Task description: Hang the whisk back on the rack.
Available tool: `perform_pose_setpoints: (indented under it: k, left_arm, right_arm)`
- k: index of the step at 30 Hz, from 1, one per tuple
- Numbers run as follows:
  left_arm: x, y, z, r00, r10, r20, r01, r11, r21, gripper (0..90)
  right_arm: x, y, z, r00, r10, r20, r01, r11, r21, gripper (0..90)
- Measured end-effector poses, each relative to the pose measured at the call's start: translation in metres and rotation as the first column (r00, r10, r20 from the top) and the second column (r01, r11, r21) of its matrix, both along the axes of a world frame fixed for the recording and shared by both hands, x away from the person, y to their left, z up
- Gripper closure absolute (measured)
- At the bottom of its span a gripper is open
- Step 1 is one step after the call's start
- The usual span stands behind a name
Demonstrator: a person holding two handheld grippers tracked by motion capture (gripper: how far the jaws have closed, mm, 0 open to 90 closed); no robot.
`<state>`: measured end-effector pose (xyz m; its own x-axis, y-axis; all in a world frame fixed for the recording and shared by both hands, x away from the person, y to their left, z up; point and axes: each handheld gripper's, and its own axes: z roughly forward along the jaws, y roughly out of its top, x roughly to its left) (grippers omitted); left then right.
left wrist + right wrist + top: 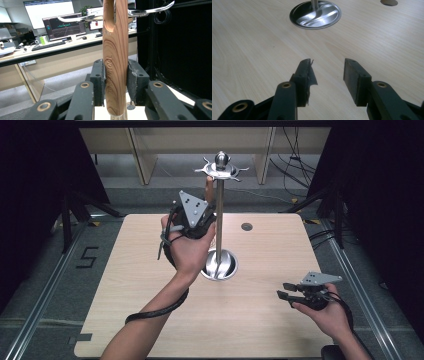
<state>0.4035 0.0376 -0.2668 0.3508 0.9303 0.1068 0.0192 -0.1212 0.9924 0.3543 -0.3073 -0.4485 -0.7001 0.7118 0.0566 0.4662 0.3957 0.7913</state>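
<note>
A metal stand [218, 210] with a round base [219, 266] rises from the middle of the table; hooks [221, 168] ring its top. My left gripper [206, 202] is raised beside the pole, shut on a wooden utensil handle [115, 62]. The handle stands upright between the pads, and its slotted top end [110, 12] sits at a hook [150, 10]. The handle also shows in the high view [209, 190], just under the hook ring. My right gripper [285, 290] hovers low over the table's right front, open and holding nothing. Its pads [305, 72] point toward the stand's base [315, 14].
The light wooden table [260, 320] has a round cable hole [246, 226] behind the stand. Black curtains flank both sides. Beyond the table lie desks with monitors [65, 25] and floor cables [295, 160].
</note>
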Motion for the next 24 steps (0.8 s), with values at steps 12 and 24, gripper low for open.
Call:
perform_pose_setpoints:
  k: [12,24]
  left_arm:
    - [0.0050,-0.0008,0.0008,1.0000,0.002,-0.009,-0.002,0.9998,0.022,69.0]
    - [0.0065,-0.0004,0.0005,0.9998,-0.019,-0.007,0.019,0.9991,0.038,67.7]
  right_arm:
    - [-0.0002,-0.0003,0.0003,1.0000,-0.001,-0.002,0.001,1.000,0.001,58.4]
    - [-0.0004,-0.0003,0.0003,1.0000,0.000,-0.003,0.000,1.000,0.003,58.4]
